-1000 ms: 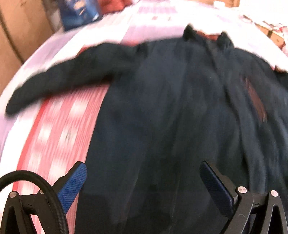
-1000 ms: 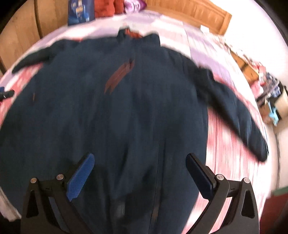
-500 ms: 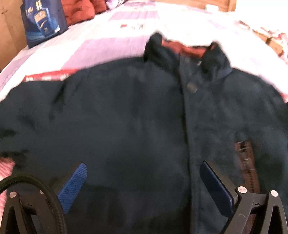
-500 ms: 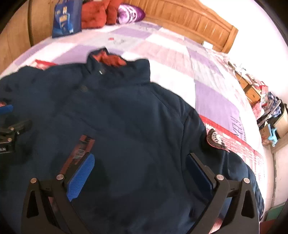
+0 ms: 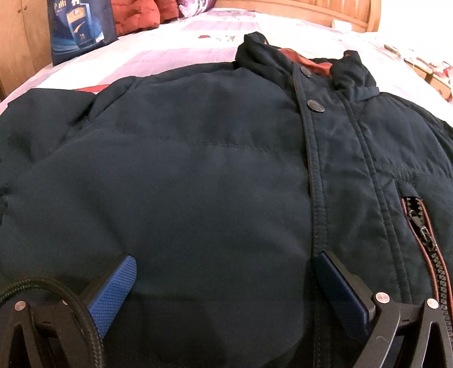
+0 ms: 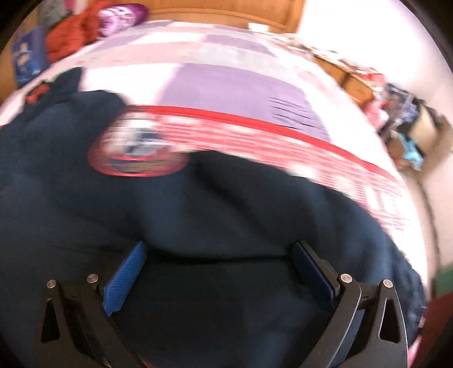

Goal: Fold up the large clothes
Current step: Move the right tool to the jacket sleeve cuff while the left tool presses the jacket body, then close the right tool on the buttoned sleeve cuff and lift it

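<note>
Navy padded jacket [image 5: 198,175] lay spread front-up on the bed [image 5: 181,48], collar toward the headboard, with no fold yet visible. Left gripper [image 5: 223,280] and right gripper [image 6: 216,267] hovered wide open just above the jacket, holding nothing, so the folding remained to be done.

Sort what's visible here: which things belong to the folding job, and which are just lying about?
Belongs to the job:
jacket
left hand-held gripper, open
right hand-held gripper, open
bed underneath

Lying about:
blue bag
red clothing
purple pillow
headboard
</note>
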